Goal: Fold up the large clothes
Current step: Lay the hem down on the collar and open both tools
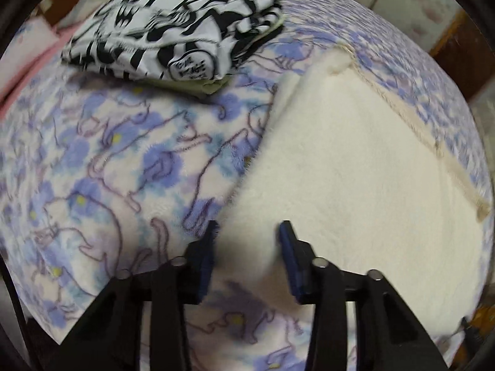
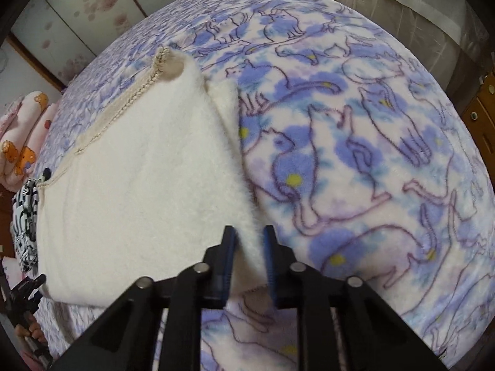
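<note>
A cream fleece garment (image 1: 355, 167) with a braided beige trim lies flat on a bed covered by a purple cat-print blanket (image 1: 92, 167). My left gripper (image 1: 247, 232) is open, its jaws straddling the garment's near corner. In the right wrist view the same garment (image 2: 139, 170) lies to the left. My right gripper (image 2: 250, 238) has its jaws close around the garment's fluffy right edge, pinching it. The left gripper's tool shows at the far left of the right wrist view (image 2: 24, 290).
A folded black-and-white patterned cloth (image 1: 173, 24) lies at the far side of the bed; it also shows at the left edge in the right wrist view (image 2: 26, 222). Pink bedding with bear prints (image 2: 24, 133) sits beyond. A wardrobe and curtains surround the bed.
</note>
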A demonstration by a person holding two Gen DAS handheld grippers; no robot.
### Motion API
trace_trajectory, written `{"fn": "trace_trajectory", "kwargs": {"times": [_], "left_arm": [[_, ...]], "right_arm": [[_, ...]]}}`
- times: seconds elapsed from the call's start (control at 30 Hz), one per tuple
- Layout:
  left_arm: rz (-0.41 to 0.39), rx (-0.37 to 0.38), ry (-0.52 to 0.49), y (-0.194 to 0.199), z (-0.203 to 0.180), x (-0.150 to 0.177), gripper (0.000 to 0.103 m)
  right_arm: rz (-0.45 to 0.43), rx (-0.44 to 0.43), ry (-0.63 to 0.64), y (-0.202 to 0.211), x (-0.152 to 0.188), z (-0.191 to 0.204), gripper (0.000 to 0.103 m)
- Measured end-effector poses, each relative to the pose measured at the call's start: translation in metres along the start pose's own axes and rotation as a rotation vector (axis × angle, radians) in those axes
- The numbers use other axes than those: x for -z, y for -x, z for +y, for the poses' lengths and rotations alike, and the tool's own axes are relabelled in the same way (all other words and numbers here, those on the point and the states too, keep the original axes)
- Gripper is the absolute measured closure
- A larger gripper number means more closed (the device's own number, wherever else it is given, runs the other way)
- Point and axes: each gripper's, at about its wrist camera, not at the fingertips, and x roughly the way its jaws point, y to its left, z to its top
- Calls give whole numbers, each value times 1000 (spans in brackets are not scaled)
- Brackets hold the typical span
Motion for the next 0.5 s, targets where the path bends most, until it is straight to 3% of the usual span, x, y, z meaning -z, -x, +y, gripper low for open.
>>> {"fn": "trace_trajectory", "kwargs": {"times": [0.17,0.5], "left_arm": [[15,-27,-16,0,-2,13,73],[18,-71,-68,-7,-1,32,74]], "right_arm": [[20,16,104,0,14,1,95],[9,46,73,-11,48,-8,95]]}}
